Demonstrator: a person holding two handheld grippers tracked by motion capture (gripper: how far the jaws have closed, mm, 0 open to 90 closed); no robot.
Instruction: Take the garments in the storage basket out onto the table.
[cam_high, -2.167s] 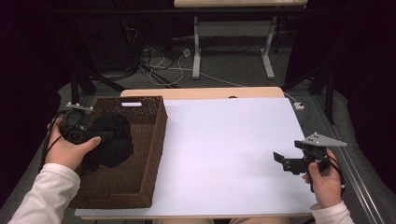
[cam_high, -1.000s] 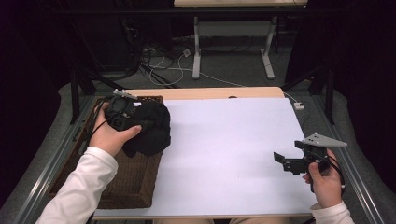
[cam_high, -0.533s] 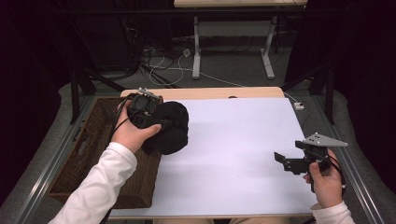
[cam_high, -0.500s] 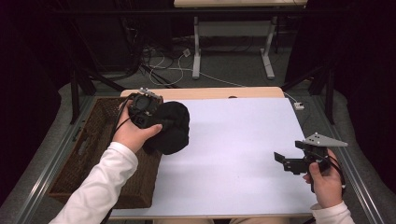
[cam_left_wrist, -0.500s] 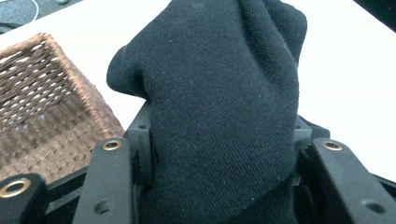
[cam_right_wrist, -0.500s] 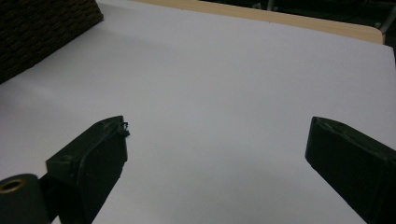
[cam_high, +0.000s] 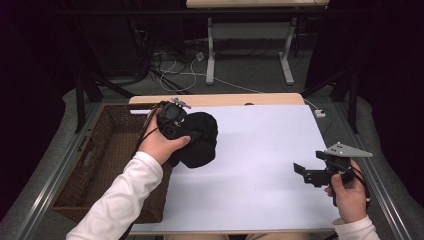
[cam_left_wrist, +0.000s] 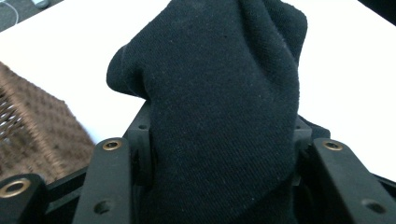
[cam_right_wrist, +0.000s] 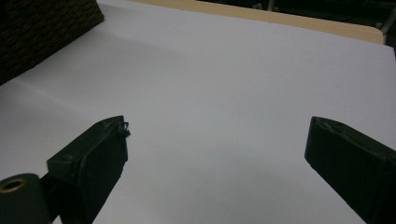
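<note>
**Over the table's left edge, black cloth in my left tongs**

Between my left jaws a black cloth (cam_high: 199, 140) is bunching up thick, and the pads are pressing into it from both sides (the left gripper view shows the fabric swelling out above the jaws (cam_left_wrist: 219, 93)). My left gripper (cam_high: 172, 121) is holding the bundle just above the white table top (cam_high: 260, 150), right beside the wicker basket (cam_high: 100, 165) that is sitting at the table's left side. Part of the cloth is hanging over the basket's near rim, part over the white surface. My left hand (cam_high: 160, 145) is wrapping around the gripper's body.

Well apart, at the table's right edge, my right gripper (cam_high: 302, 172) is hovering with its jaws standing wide and nothing between them.
</note>
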